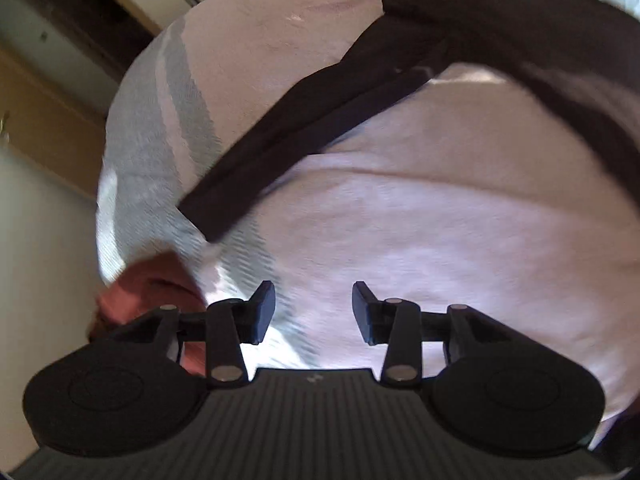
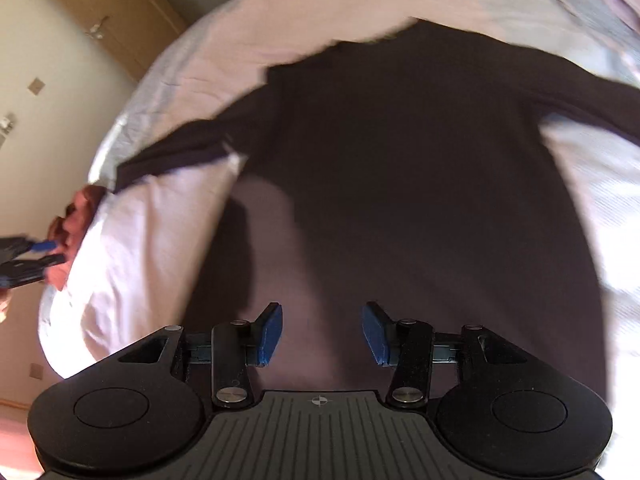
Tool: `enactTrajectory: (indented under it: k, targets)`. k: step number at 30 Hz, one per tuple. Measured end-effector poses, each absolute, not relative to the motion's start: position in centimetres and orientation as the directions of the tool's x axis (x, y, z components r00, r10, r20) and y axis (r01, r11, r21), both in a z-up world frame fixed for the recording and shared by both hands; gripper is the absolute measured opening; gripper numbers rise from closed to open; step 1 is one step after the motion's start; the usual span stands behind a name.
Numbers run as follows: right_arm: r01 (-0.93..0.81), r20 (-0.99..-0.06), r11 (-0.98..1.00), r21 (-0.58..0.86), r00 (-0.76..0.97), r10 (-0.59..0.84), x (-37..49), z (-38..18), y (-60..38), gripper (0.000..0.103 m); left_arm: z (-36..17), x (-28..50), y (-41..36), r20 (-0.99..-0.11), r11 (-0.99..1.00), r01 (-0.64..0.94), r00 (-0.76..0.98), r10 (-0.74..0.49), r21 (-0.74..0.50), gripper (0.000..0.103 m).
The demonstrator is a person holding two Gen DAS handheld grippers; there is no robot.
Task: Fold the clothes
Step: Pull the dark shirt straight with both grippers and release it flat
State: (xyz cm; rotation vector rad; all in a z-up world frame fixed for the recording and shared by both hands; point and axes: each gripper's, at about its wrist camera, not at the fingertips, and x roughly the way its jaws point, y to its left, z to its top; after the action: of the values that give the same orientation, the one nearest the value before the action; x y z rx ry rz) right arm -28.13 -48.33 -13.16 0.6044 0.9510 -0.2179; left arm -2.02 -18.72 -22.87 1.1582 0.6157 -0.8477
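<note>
A dark long-sleeved top (image 2: 400, 160) lies spread flat on the pale pink bed sheet (image 2: 132, 240), with both sleeves stretched out to the sides. My right gripper (image 2: 322, 332) hovers open over the top's lower body, with nothing between its blue pads. In the left wrist view one sleeve (image 1: 300, 132) runs diagonally across the sheet (image 1: 440, 220). My left gripper (image 1: 314, 312) stands open above bare sheet, below that sleeve's cuff, and holds nothing. The left gripper (image 2: 50, 252) also shows at the far left edge of the right wrist view, beside the bed.
A reddish-pink garment (image 1: 148, 288) lies bunched at the bed's left edge, also visible as the reddish-pink garment (image 2: 80, 208) near the sleeve cuff. Beyond the bed are a pale floor (image 1: 40, 240) and a wooden door (image 2: 108, 20).
</note>
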Motion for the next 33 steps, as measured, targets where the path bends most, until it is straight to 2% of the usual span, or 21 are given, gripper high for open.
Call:
enactTrajectory:
  k: [4, 7, 8, 10, 11, 16, 18, 22, 24, 25, 26, 31, 33]
  targets:
    - [0.457, -0.831, 0.828, 0.325, 0.556, 0.020, -20.2, -13.4, -42.0, 0.048, -28.5, 5.9, -19.8, -0.762, -0.094, 0.777, 0.574, -0.299, 0.622, 0.037]
    - [0.491, -0.863, 0.827, 0.272, 0.505, -0.017, -13.8, -14.7, -37.8, 0.048, -32.4, 10.3, -20.5, -0.761, -0.250, 0.727, 0.550, -0.344, 0.639, 0.036]
    - [0.498, -0.870, 0.826, 0.265, 0.493, -0.018, -13.5, -14.9, -37.3, 0.048, -33.3, 11.1, -20.6, -0.761, -0.280, 0.714, 0.547, -0.348, 0.641, 0.034]
    - [0.512, -0.882, 0.822, 0.251, 0.470, -0.023, -13.4, -15.1, -36.3, 0.048, -34.9, 12.6, -20.7, -0.762, -0.333, 0.688, 0.544, -0.352, 0.645, 0.016]
    - [0.515, -0.888, 0.821, 0.245, 0.459, -0.022, -12.7, -15.3, -35.6, 0.048, -35.1, 13.1, -20.5, -0.762, -0.333, 0.688, 0.548, -0.345, 0.645, 0.004]
    - [0.545, -0.893, 0.806, 0.229, 0.448, -0.049, -10.8, -14.5, -33.7, 0.048, -30.8, 12.9, -16.8, -0.771, -0.284, 0.724, 0.534, -0.346, 0.628, 0.003]
    - [0.577, -0.889, 0.784, 0.230, 0.452, -0.071, -10.8, -13.8, -33.5, 0.048, -30.9, 12.2, -16.1, -0.794, -0.297, 0.741, 0.518, -0.318, 0.602, 0.004]
    - [0.642, -0.889, 0.720, 0.264, 0.452, -0.077, -12.3, -13.1, -33.9, 0.049, -31.7, 11.8, -15.4, -0.826, -0.321, 0.761, 0.518, -0.223, 0.564, 0.009]
    - [0.667, -0.886, 0.695, 0.267, 0.454, -0.095, -13.3, -12.3, -34.1, 0.056, -30.7, 12.1, -14.7, -0.833, -0.267, 0.789, 0.516, -0.200, 0.553, 0.017]
    - [0.681, -0.883, 0.685, 0.259, 0.454, -0.118, -14.0, -11.7, -34.0, 0.073, -29.6, 12.4, -14.5, -0.845, -0.212, 0.820, 0.496, -0.198, 0.531, 0.019]
    - [0.695, -0.880, 0.676, 0.247, 0.453, -0.144, -15.0, -10.9, -33.9, 0.086, -28.3, 12.6, -14.3, -0.858, -0.151, 0.851, 0.473, -0.200, 0.504, 0.023]
    - [0.810, -0.855, 0.540, 0.231, 0.434, -0.285, -21.3, -7.2, -33.5, 0.088, -21.6, 12.1, -13.7, -0.908, 0.137, 0.942, 0.332, -0.257, 0.305, 0.042]
    - [0.847, -0.836, 0.460, 0.265, 0.440, -0.327, -24.4, -6.2, -33.3, 0.088, -19.2, 10.2, -13.3, -0.901, 0.200, 0.945, 0.309, -0.303, 0.257, 0.061]
